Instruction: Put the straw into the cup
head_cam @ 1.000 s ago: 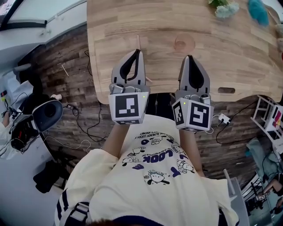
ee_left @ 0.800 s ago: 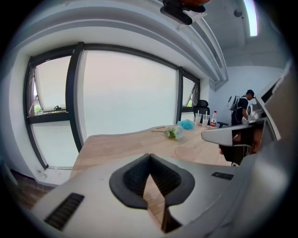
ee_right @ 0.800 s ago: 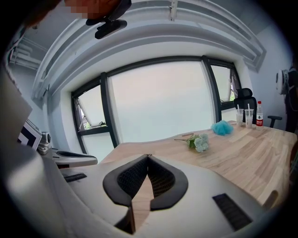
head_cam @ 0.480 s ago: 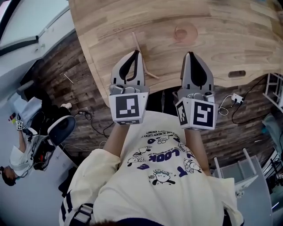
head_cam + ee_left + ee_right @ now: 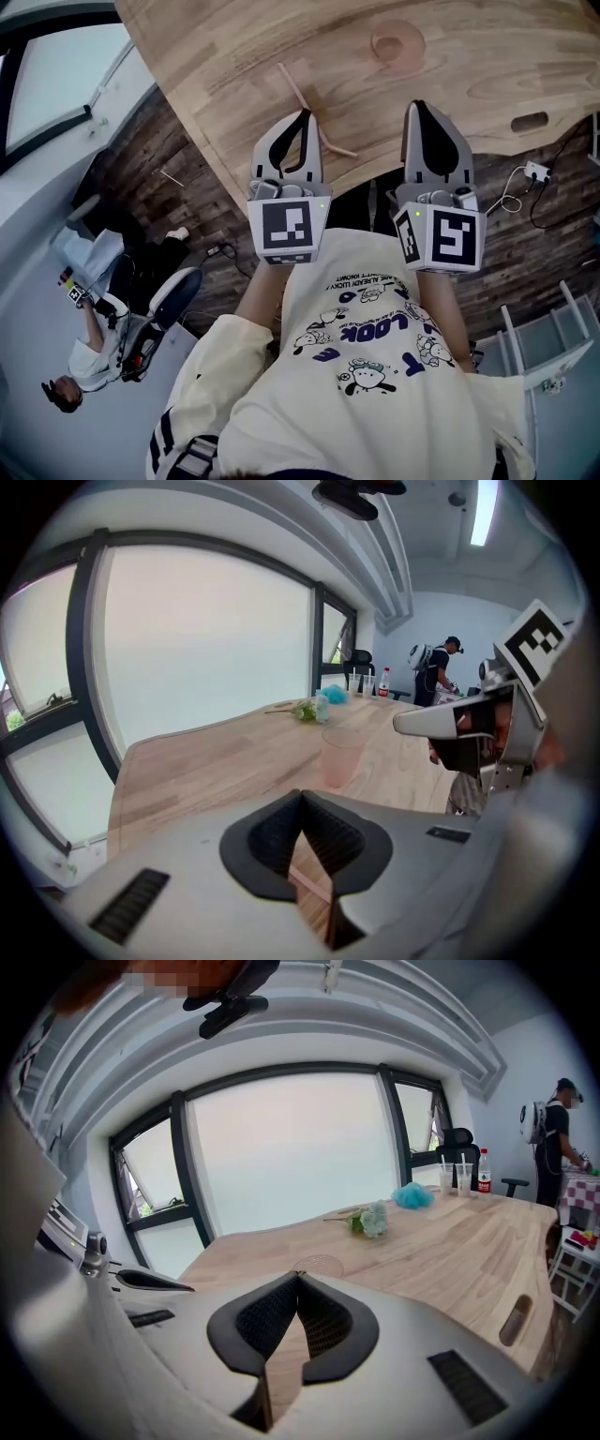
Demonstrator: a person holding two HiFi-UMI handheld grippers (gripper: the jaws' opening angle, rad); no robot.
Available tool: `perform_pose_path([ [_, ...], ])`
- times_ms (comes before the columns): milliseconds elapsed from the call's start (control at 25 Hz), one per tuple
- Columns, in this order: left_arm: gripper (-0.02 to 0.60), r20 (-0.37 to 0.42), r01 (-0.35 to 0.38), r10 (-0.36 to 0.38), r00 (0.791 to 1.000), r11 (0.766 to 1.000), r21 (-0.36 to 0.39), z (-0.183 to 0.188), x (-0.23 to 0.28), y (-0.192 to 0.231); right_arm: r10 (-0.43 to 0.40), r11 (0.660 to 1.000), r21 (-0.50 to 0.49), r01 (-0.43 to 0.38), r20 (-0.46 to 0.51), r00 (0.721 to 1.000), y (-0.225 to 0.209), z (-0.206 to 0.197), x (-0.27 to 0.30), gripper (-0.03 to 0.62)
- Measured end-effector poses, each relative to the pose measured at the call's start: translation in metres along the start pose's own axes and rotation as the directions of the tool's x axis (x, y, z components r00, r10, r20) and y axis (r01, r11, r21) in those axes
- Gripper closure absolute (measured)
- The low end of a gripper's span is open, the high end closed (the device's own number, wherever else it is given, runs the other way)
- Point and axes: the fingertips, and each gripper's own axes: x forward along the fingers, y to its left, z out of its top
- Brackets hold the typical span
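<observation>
Pinkish straw (image 5: 292, 86) lay flat on the wood table (image 5: 216, 56), near its near-left edge, left of the cup (image 5: 397, 42) and apart from it. Long axis ran diagonally, far-left to near-right, with a kink toward the near end. Probably very light, thin, easy to roll or crush; best pinched gently mid-shaft. Left gripper (image 5: 302, 112) and right gripper (image 5: 419, 105) both had jaws closed with nothing held.
</observation>
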Motion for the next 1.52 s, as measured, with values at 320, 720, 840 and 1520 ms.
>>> perform_pose_path([
  [320, 0.552, -0.061, 0.100, -0.095, 0.994, 0.990, 0.096, -0.019, 0.005, 0.000, -0.040, 0.999, 0.019, 0.040, -0.013, 0.999, -0.004, -0.010, -0.003, 0.595],
  [720, 0.533, -0.144, 0.211, -0.188, 0.972, 0.963, 0.167, -0.037, 0.013, -0.002, -0.045, 0.999, 0.022, 0.046, -0.040, 0.998, -0.003, -0.019, -0.003, 0.596],
  [840, 0.528, -0.176, 0.265, -0.233, 0.957, 0.945, 0.192, -0.044, 0.016, -0.003, -0.043, 0.999, 0.017, 0.044, -0.048, 0.998, -0.002, -0.021, -0.003, 0.595],
  [1520, 0.505, -0.395, 0.495, -0.323, 0.860, 0.717, 0.491, -0.084, 0.024, -0.003, -0.050, 0.999, 0.014, 0.051, -0.082, 0.995, -0.009, -0.029, -0.002, 0.595],
])
